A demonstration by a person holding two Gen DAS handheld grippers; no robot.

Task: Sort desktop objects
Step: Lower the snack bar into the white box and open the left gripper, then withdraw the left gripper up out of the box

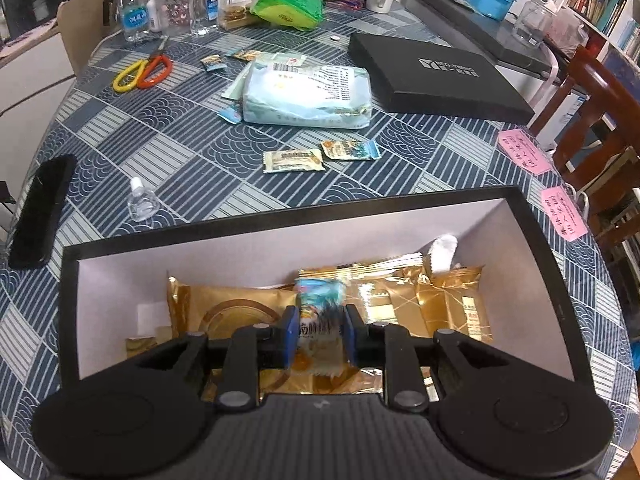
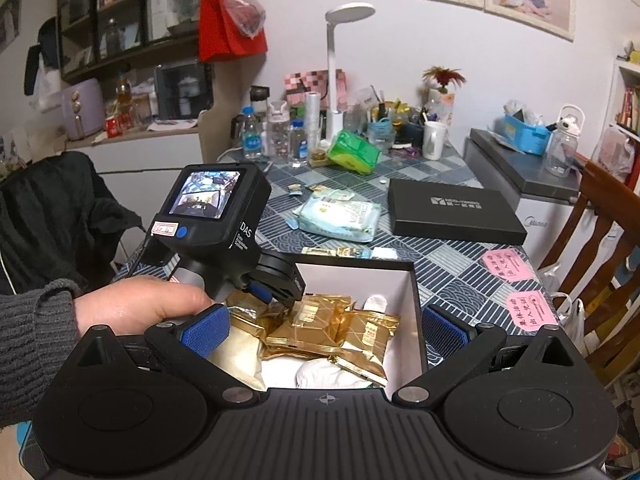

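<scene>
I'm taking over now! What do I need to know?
Left hand-held gripper: shut on a blue snack packet, over the open box.
Right hand-held gripper: open, empty, above the same box.
Done: gold packets already lie in the box.
Left: drop this packet in, then collect the two snack packets on the table and the small ones near the scissors.

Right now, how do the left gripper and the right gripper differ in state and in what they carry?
The left gripper is shut on a small blue snack packet, while the right gripper stands wide open and holds nothing. The left gripper reaches down inside the open box, close to the gold packets; the right gripper is farther back, at the near side of the box. Both have blue pads and point toward the same box.
</scene>
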